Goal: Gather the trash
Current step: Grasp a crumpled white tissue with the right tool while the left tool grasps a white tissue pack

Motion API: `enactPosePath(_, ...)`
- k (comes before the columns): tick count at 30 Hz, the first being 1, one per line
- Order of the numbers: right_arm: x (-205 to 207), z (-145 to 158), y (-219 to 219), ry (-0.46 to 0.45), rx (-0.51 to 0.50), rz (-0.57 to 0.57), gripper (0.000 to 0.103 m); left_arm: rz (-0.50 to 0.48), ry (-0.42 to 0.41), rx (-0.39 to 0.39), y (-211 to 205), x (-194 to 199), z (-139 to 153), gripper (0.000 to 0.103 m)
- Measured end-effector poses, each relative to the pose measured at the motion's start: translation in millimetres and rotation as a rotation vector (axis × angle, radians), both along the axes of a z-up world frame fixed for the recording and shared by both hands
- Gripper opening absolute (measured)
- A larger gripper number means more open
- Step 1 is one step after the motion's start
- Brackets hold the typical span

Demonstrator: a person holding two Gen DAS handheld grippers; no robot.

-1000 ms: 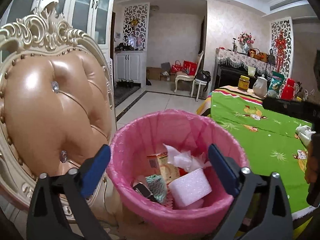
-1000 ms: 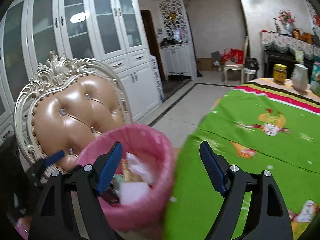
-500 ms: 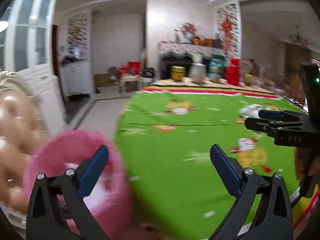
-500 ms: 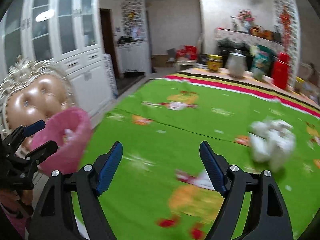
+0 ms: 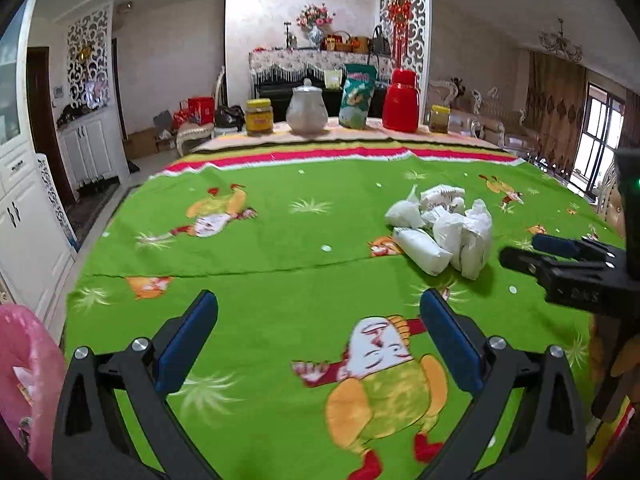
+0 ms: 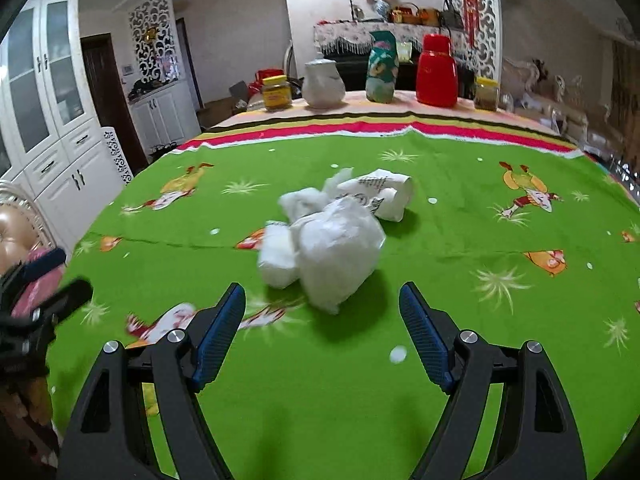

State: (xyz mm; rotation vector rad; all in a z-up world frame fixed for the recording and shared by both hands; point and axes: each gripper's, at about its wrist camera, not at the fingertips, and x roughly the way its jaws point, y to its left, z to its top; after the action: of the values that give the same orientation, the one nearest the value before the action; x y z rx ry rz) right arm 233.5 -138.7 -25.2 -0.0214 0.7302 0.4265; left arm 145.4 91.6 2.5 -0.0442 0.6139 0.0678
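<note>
A heap of white crumpled trash (image 6: pixel 334 232), tissue packs and a plastic bag, lies on the green tablecloth (image 6: pixel 460 216). My right gripper (image 6: pixel 322 300) stands open just in front of the heap, nothing between its blue pads. In the left wrist view the same white trash (image 5: pixel 444 232) lies ahead to the right, and my left gripper (image 5: pixel 318 308) is open and empty over the cloth. The right gripper (image 5: pixel 560 256) shows at that view's right edge. The pink trash bin (image 5: pixel 24 376) sits at the lower left, off the table's edge.
Along the table's far edge stand a yellow-lidded jar (image 5: pixel 259 117), a white teapot (image 5: pixel 307 109), a green snack bag (image 5: pixel 357 96), a red flask (image 5: pixel 401 101) and a small jar (image 5: pixel 439 119). White cabinets (image 5: pixel 24 208) line the left wall.
Both grippers have swung from over the pink bin and the chair to the right, over the table. The white trash heap has come into view; the bin has slid to the left edge.
</note>
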Motion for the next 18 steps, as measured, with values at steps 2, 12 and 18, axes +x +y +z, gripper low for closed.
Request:
enactPosePath(2,16,-5,0,0.020,0.006,-0.005,0.076,-0.004,0.015,-0.011,-4,6,-4,0.098)
enactPosePath(12,54,-28,-2,0.146,0.064,0.017,0.033,-0.007,0.060,0.027,-12,26,-6,0.098)
enactPosePath(18,25,-7,-45,0.060,0.042,-0.049,0.032,-0.061,0.094,0.004,-44,68,-12,0.098)
